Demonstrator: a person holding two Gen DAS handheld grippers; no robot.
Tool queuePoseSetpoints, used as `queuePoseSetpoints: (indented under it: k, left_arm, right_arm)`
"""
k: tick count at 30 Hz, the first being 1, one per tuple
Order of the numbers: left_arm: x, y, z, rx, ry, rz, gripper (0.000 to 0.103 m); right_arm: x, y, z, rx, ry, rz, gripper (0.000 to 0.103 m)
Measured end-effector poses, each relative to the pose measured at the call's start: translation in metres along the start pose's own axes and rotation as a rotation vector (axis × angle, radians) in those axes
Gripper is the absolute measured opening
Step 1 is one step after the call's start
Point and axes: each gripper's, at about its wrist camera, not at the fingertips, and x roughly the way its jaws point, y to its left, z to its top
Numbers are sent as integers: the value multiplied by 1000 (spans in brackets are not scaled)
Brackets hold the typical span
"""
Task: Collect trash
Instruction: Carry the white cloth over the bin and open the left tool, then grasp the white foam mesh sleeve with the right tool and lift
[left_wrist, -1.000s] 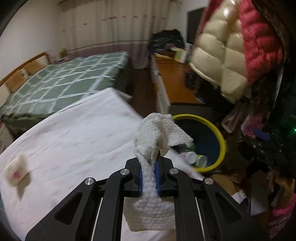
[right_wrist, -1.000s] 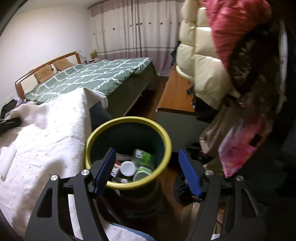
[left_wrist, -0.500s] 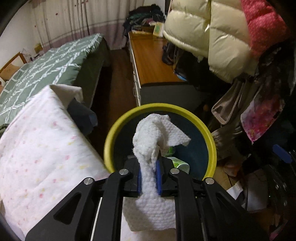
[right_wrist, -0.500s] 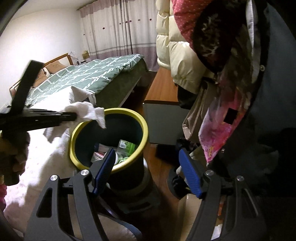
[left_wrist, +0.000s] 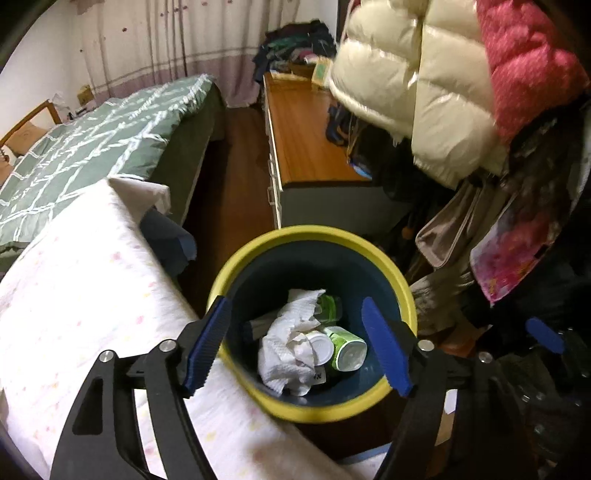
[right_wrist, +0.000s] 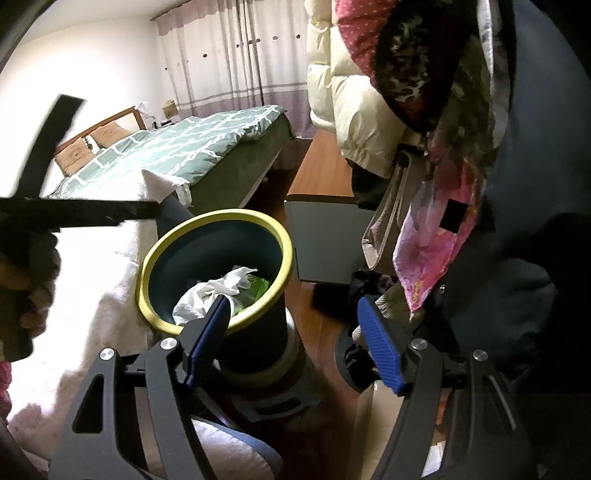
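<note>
The left gripper (left_wrist: 295, 347) is held over the yellow-rimmed bin (left_wrist: 258, 258), its jaws just spread, nothing between; the paper towel (left_wrist: 288, 350) lies inside, dropped. The right gripper (right_wrist: 291, 343), beside the bin, is likewise spread and empty.

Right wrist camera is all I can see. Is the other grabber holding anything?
Observer: No. The left gripper has just been opening its jaws. Nothing is between them, and the paper towel lies inside the bin.
Operator: What's under the paper? I only see a bit of green.
Observer: Those are green-labelled cans, lying on their sides right beside the towel, with their white ends facing up towards the left camera.
</note>
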Motion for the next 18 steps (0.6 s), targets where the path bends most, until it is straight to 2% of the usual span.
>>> queuePoseSetpoints:
  k: [3,6,8,13,18]
  left_arm:
    - [-41,18,-15,-29,-54,10,85]
    - [-80,40,-35,-81,-94,9,88]
    - [-109,60,-55,-128,-129,36,90]
    - [-180,116,-118,-249,-189,176,92]
    - [-240,167,-189,-389,-213,321,92]
  right_arm:
    - [3,9,-2,-14,10,12,69]
    - [7,22,-3,-39,22,32,69]
    - [9,33,-2,-59,31,51,69]
    - [12,76,3,-130,33,114,69]
    - [14,143,7,-220,37,217,70]
